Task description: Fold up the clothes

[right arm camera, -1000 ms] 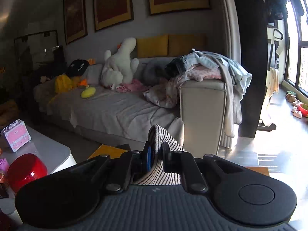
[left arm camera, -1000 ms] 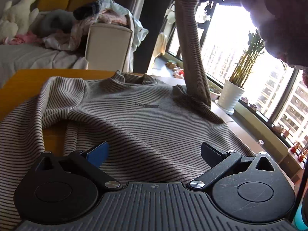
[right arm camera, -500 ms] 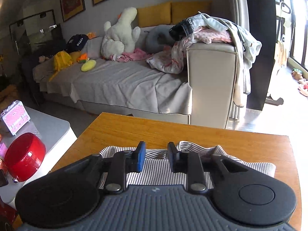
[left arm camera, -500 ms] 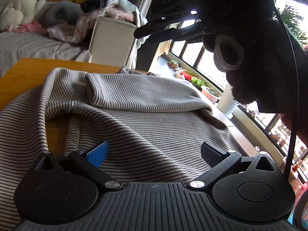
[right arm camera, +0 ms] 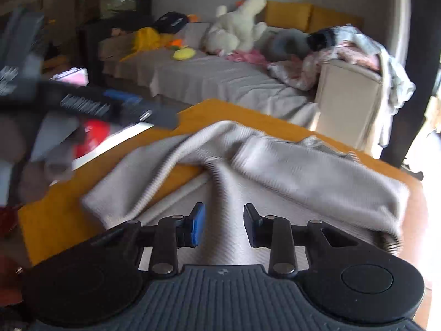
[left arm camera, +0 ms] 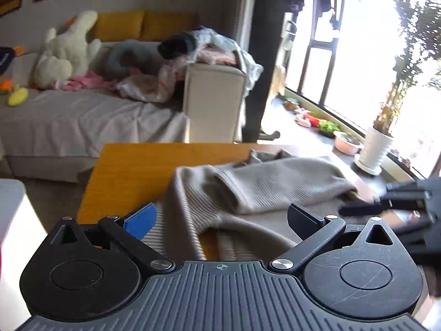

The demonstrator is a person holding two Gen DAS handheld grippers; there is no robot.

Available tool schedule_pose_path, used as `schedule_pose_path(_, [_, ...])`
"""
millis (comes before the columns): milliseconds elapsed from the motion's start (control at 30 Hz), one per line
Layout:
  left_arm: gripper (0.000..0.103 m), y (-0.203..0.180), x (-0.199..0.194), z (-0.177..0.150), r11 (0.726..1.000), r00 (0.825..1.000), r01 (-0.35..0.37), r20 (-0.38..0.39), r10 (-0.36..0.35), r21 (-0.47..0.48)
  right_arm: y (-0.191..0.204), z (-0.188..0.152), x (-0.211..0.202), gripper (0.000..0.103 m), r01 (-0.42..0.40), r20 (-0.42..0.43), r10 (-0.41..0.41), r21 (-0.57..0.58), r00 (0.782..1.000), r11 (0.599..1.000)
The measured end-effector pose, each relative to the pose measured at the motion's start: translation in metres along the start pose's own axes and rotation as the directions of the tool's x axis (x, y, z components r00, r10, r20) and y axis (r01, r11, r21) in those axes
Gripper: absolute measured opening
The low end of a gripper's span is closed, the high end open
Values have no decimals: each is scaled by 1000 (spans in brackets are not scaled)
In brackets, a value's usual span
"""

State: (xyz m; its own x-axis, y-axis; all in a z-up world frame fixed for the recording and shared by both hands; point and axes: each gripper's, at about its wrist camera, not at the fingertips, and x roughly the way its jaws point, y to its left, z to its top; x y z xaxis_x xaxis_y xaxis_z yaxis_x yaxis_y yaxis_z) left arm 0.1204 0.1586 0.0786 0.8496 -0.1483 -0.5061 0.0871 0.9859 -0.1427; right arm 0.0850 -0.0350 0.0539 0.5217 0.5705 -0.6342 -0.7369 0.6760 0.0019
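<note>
Striped sweater [right arm camera: 275, 171] on the orange surface [left arm camera: 137, 165] — left gripper [left arm camera: 220, 218] fingers wide apart, right gripper [right arm camera: 224, 224] fingers opening, both empty

Upper left of the frame: a white plush toy [left arm camera: 69, 49] lies on a grey-covered sofa [left arm camera: 82, 118] with yellow cushions [left arm camera: 143, 24]. At right, a white potted plant [left arm camera: 376, 149] stands by the window [left arm camera: 366, 55].
</note>
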Motion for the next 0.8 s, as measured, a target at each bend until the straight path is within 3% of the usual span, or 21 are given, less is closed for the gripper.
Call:
schedule_pose_path(100, [103,11,-8,14,999,999,-24,27,25,-36,36,-6,15,43,-112,-17,112,-30,994,993])
schedule_pose_path(233, [103,10,-13,19,998,998,-50,27,51,-35,61,-10,44,45,-136,-46,134,-42,990,990])
schedule_pose_path(300, [103,8,-14,16,998,998,-62,16,62,-14,66,-9,53,33,-106,-51,102,-67,993,992])
schedule_pose_path(333, [103,8,-14,14,998,998,-65,10,65,-4,64,-5,52,12,-76,-36,73,-79,997,994])
schedule_pose_path(400, [103,9,-14,13,997,997,-74,6,74,1,56,6,45,5,-7,10,8,-89,1000,996])
schedule_pose_path(467, [103,13,-15,13,996,996,-85,20,85,-4,32,28,30,5,78,76,-72,-78,994,994])
schedule_pose_path(533, [103,18,-18,15,995,995,-91,41,92,-30,0,51,8,5,204,162,-191,-71,968,976])
schedule_pose_path(667, [103,25,-12,19,993,996,-61,51,67,-102,-54,89,-28,5,411,298,-375,-69,878,909])
schedule_pose_path(767, [103,16,3,17,995,999,-30,22,32,-100,-94,106,-40,5,516,341,-467,-65,816,854])
schedule_pose_path(800, [103,10,9,15,996,1000,-19,7,19,-85,-109,107,-39,5,537,337,-489,-62,805,841])
